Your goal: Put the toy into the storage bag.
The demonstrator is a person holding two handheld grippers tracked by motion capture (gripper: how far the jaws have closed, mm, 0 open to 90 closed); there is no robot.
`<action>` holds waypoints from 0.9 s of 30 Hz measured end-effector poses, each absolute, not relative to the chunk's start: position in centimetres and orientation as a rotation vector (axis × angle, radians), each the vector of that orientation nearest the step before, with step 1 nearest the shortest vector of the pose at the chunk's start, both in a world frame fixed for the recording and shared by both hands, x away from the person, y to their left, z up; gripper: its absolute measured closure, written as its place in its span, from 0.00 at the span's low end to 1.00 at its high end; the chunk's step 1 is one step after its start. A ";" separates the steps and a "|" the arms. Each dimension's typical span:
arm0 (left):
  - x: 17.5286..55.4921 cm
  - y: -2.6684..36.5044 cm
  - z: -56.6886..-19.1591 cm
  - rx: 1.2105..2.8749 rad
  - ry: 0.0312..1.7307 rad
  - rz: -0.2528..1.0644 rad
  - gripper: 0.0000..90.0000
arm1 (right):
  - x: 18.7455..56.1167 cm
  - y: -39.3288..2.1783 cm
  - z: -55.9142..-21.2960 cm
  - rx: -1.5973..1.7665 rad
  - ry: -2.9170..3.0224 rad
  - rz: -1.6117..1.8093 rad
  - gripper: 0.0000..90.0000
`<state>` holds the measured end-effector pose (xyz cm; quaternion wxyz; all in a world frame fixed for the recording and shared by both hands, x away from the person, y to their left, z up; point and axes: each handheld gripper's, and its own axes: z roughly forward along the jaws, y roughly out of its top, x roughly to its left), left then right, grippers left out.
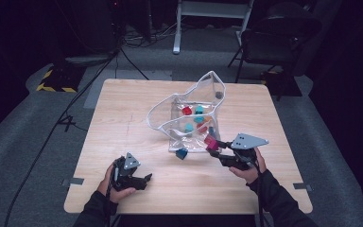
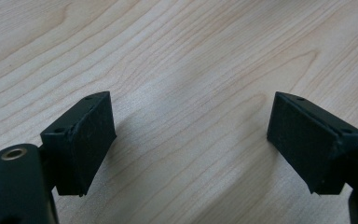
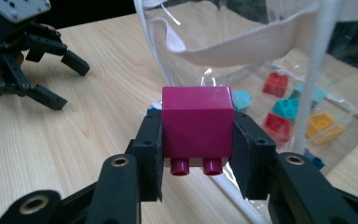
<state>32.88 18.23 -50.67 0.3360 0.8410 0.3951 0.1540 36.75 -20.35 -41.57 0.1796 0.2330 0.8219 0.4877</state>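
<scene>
A magenta block [image 3: 196, 122] is clamped between the 2 jaws of the right gripper [image 3: 196, 140], studs facing the camera, at the near edge of the clear bag [image 1: 189, 113]. The left gripper [image 2: 191, 135] is held open and empty over the worktop [image 2: 177, 56] near its front edge.

Right gripper [image 3: 196, 154]: both black pads pressed flat against the sides of a magenta block [image 3: 198, 122], studs pointing back toward the camera. Just beyond the block, a clear bag [image 3: 242, 46] with white trim, holding red, teal and yellow blocks. Far to the upper left, the other gripper [image 3: 63, 79], jaws apart, over the wooden table [image 3: 51, 140].
</scene>
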 end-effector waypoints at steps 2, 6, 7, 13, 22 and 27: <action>32.9 18.2 -50.7 2.194 1.028 0.404 0.17 | 36.8 -20.5 -41.0 0.654 2.313 1.389 0.66; 32.9 18.2 -50.7 2.194 1.027 0.404 0.17 | 36.8 -20.7 -39.7 0.642 2.291 1.394 0.66; 32.9 18.2 -50.7 2.194 1.027 0.404 0.17 | 36.8 -20.8 -39.4 0.640 2.285 1.399 0.66; 32.9 18.2 -50.7 2.191 1.029 0.403 0.17 | 36.9 -21.0 -37.6 0.627 2.255 1.426 0.66; 32.9 18.2 -50.7 2.194 1.027 0.404 0.17 | 37.5 -21.0 -34.9 0.603 2.192 1.465 0.66; 32.9 18.2 -50.7 2.193 1.028 0.403 0.17 | 37.8 -21.1 -33.8 0.602 2.166 1.481 0.66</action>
